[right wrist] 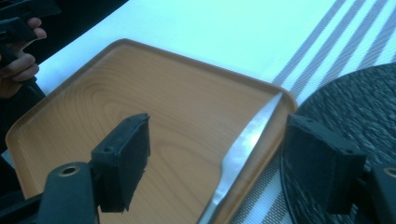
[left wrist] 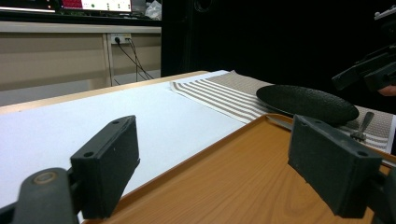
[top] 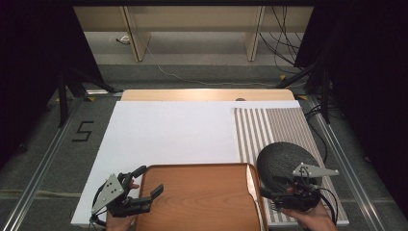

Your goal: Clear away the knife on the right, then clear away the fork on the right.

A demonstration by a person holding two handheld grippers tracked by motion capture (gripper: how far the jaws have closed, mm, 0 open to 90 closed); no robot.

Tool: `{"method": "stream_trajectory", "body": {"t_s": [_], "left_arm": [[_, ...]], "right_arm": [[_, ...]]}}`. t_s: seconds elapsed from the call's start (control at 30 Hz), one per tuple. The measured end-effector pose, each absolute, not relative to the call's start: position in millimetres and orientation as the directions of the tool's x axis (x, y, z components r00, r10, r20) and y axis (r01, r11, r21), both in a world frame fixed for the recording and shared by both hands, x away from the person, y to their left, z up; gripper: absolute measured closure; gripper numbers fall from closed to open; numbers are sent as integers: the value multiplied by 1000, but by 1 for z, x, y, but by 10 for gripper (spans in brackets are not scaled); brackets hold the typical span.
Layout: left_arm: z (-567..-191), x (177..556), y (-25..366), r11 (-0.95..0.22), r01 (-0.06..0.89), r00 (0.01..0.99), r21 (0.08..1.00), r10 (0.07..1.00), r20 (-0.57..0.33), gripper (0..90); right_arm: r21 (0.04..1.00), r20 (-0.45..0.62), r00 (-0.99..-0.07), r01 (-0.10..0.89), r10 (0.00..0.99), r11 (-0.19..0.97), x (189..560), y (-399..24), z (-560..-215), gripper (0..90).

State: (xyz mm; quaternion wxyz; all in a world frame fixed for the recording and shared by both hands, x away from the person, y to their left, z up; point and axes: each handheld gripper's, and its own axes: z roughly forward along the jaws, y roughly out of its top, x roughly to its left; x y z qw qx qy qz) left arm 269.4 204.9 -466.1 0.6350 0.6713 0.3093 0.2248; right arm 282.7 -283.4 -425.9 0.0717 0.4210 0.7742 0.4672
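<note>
we hold a gripper in each hand at the near edge of the table (top: 163,130). a wooden tray (top: 197,197) lies in front of us on the white sheet, and a knife (top: 251,183) rests along the tray's right rim, its blade on the rim and its tip pointing away from us. in the right gripper view the knife (right wrist: 243,149) runs up between the two jaws, but the pads stand clear on either side of it and do not touch it.

our right gripper (top: 269,194) hangs released, jaws wide, just above the tray's right edge and the near part of the dark plate (top: 284,161). the plate sits on the striped mat (top: 269,125), just beside the tray. a fork (left wrist: 362,128) lies on the mat near the plate.

our left gripper (top: 146,185) is released too, jaws spread wide with nothing in them, over the tray's near left corner. in its own view the tray (left wrist: 224,177) stretches out below the jaws.
</note>
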Motion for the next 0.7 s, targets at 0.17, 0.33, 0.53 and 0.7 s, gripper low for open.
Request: {"method": "stream_trajectory", "body": {"t_s": [0.17,0.33,0.53,0.7], "left_arm": [[-466,269,205,-1,129,708,992,700,-91,161],[-466,269,205,-2,128,707,992,701,-90,161],[-466,269,205,-4,128,706,992,702,-89,161],[-466,269,205,-7,127,706,992,704,-85,161]], "right_arm": [[786,280,-626,585,728,201,281,-289,-426,244],[785,271,-616,586,740,200,279,-294,-426,245],[785,246,-603,583,759,209,278,-300,-427,240],[786,231,-577,585,783,199,275,-310,-426,232]]}}
